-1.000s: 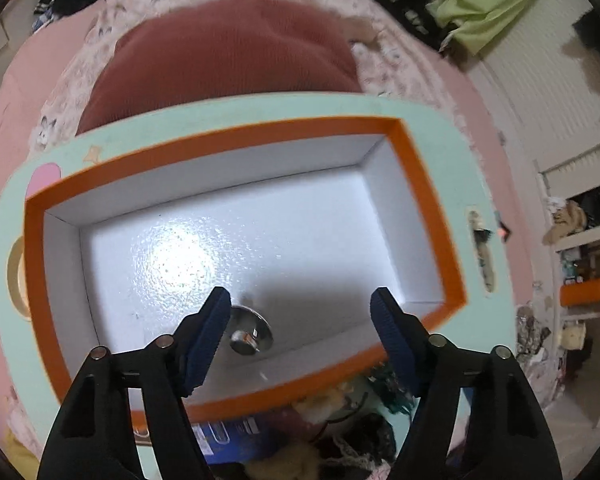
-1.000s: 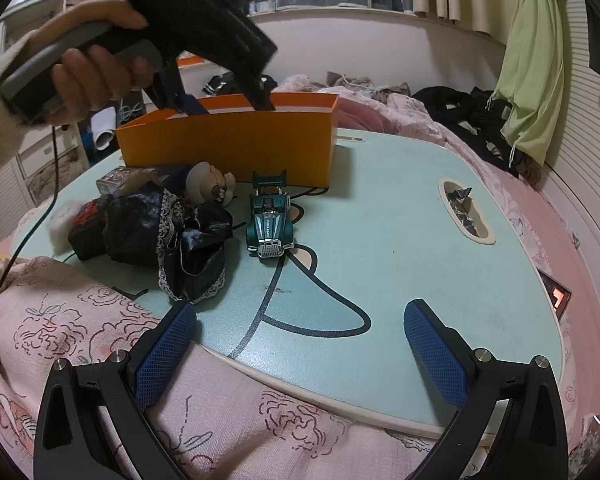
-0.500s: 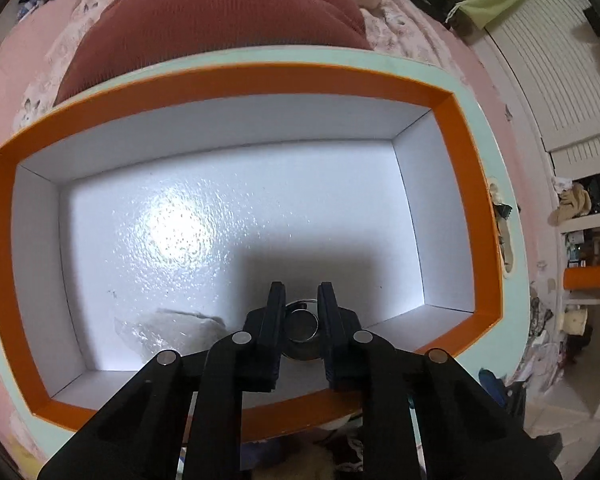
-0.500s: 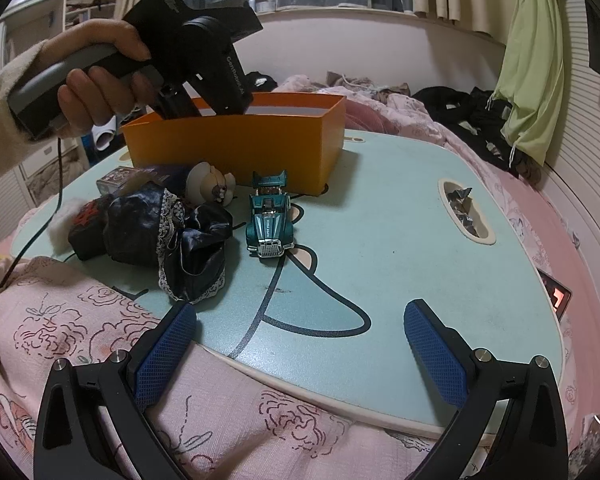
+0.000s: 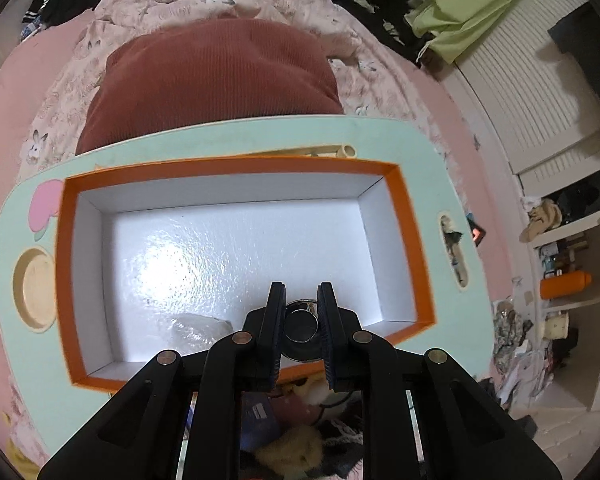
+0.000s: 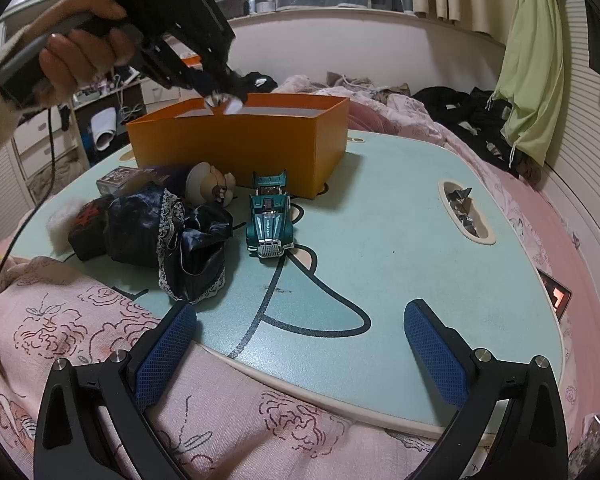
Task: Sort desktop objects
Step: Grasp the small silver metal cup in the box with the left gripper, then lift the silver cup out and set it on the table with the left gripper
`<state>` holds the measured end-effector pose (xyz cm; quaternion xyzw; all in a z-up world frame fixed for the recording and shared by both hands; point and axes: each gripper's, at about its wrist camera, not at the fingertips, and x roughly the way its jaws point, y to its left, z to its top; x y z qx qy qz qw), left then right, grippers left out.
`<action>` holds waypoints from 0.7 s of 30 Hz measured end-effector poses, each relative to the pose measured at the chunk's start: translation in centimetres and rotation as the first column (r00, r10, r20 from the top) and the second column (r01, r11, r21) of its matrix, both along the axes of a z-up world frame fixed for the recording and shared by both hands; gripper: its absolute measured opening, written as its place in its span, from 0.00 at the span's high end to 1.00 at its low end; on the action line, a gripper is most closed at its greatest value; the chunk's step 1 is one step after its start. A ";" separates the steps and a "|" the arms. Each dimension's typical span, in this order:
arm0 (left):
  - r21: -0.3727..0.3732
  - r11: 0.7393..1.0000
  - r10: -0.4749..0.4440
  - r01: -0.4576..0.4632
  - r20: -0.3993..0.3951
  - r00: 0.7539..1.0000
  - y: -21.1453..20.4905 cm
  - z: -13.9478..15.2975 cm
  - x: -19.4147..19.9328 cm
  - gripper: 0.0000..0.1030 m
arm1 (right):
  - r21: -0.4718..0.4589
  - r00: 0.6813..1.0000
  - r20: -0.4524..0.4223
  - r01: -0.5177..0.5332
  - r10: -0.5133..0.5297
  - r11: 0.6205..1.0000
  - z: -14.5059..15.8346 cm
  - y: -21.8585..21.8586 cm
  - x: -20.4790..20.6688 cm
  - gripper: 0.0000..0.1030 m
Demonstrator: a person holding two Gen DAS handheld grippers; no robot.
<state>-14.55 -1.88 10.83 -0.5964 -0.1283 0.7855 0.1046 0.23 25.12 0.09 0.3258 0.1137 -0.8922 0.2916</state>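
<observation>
From the left wrist view we look almost straight down into the orange box (image 5: 410, 240), whose white floor is bare except for a clear crumpled wrapper (image 5: 198, 326) near the close wall. The left gripper (image 5: 300, 328) has its fingers pinching a round shiny metal piece (image 5: 300, 326) — held over the near end of the box, its flat face turned up toward the camera. It looks round from here, so we cannot name a long axis. This view also shows a rust-red cushion (image 5: 212, 88) beyond the table (image 5: 428, 152).

The right wrist view gives what the first cannot: the box from the side, and a hand (image 6: 80, 56) carrying the left gripper (image 6: 224, 94) above the box's rim, the metal piece (image 6: 220, 102) glinting at the tips, clear of the floor inside. In front of the box lie a teal toy car (image 6: 269, 222) — nose pointing toward us, long axis running away toward the box — and dark lace-trimmed cloth (image 6: 180, 240). The right gripper (image 6: 300, 354) hangs at the table's near edge, its fingers (image 6: 166, 356) spread wide and holding nothing.
</observation>
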 end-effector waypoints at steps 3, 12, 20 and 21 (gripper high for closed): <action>0.015 1.000 -0.002 0.002 -0.023 1.000 0.2 0.1 0.3 0.83 | 0.000 1.000 0.000 0.000 0.000 1.000 0.0 0.0 0.0 0.00; 0.016 0.997 -0.069 0.071 -0.103 0.992 2.1 -0.3 4.0 0.83 | -0.001 1.000 0.000 0.000 0.000 1.000 0.0 0.0 0.0 0.00; 0.016 1.000 0.009 -0.005 -0.248 0.969 0.5 0.5 8.1 0.61 | -0.001 1.000 -0.001 0.000 0.000 1.000 -0.1 0.1 0.1 0.00; -0.001 1.000 0.023 -0.025 -0.273 0.962 0.2 0.8 8.9 0.49 | -0.001 1.000 -0.001 0.001 -0.001 1.000 -0.1 0.1 0.1 0.00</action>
